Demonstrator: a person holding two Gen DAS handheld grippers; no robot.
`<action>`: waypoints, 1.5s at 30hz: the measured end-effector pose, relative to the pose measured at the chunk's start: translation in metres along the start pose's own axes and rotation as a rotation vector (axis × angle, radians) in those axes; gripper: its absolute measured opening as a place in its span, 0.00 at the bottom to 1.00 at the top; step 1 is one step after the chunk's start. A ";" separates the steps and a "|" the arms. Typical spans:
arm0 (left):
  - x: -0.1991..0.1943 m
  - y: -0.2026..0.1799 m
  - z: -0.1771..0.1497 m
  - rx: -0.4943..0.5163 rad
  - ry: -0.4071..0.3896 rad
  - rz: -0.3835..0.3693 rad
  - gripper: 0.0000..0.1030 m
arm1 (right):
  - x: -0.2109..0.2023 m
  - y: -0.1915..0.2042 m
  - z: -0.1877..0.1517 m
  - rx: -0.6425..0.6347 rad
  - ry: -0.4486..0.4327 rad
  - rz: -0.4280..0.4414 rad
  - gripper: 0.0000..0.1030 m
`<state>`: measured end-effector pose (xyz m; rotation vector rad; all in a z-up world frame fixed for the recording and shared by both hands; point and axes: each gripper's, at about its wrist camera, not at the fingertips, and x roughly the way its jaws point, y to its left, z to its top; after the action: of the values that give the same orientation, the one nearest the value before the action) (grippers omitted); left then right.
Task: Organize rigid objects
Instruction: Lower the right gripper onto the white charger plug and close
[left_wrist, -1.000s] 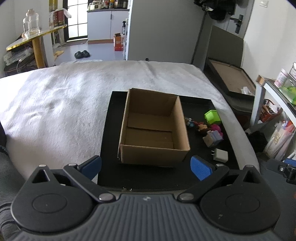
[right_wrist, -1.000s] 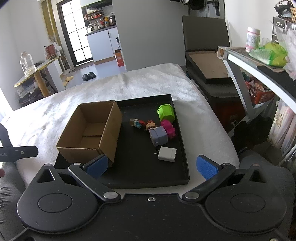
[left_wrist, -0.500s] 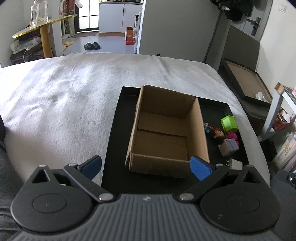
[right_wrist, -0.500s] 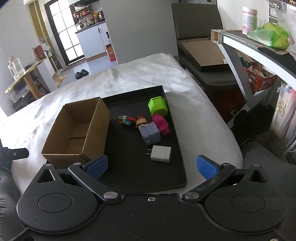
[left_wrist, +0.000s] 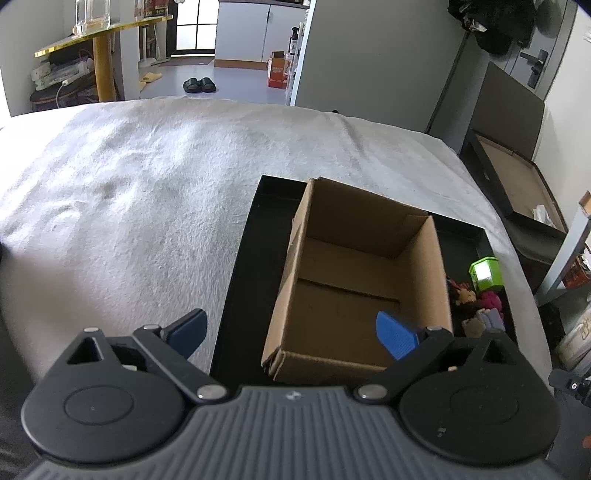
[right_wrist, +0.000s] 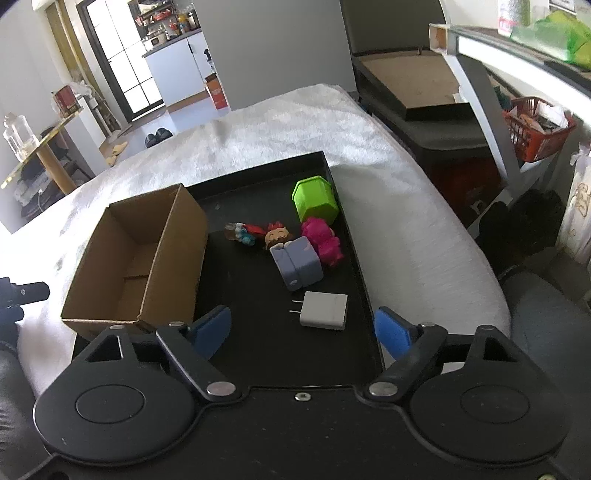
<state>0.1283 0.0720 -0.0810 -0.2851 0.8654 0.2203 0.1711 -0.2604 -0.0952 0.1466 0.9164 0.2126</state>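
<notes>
An empty open cardboard box (left_wrist: 362, 280) (right_wrist: 140, 254) sits on the left of a black tray (right_wrist: 266, 347) (left_wrist: 240, 280). To its right on the tray lie a white charger plug (right_wrist: 325, 310), a lilac block (right_wrist: 299, 264), a pink toy (right_wrist: 323, 240), a green cup (right_wrist: 314, 199) (left_wrist: 485, 271), a small doll head (right_wrist: 277, 236) and a blue-red figure (right_wrist: 243, 232). My left gripper (left_wrist: 291, 334) is open and empty over the box's near left corner. My right gripper (right_wrist: 303, 330) is open and empty, just short of the charger.
The tray lies on a white furry cover (left_wrist: 129, 206) over a table. A dark flat case (right_wrist: 413, 85) and a shelf with a red basket (right_wrist: 535, 129) stand to the right. A yellow side table (left_wrist: 99, 37) stands far left.
Both grippers have moved forward and lower toward the tray. The left one has shifted left over the box's near corner; the right one has closed in on the charger. Both stay open.
</notes>
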 end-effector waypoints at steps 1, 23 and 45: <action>0.004 0.001 0.001 -0.003 0.002 -0.001 0.92 | 0.003 0.000 0.000 0.003 0.005 0.000 0.81; 0.065 0.007 0.003 -0.051 -0.009 -0.033 0.40 | 0.074 0.006 0.001 -0.008 0.109 -0.071 0.68; 0.068 0.019 -0.004 -0.086 -0.030 -0.081 0.14 | 0.127 0.019 -0.005 -0.056 0.185 -0.191 0.59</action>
<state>0.1627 0.0942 -0.1388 -0.3949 0.8139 0.1864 0.2396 -0.2114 -0.1918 -0.0137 1.1007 0.0753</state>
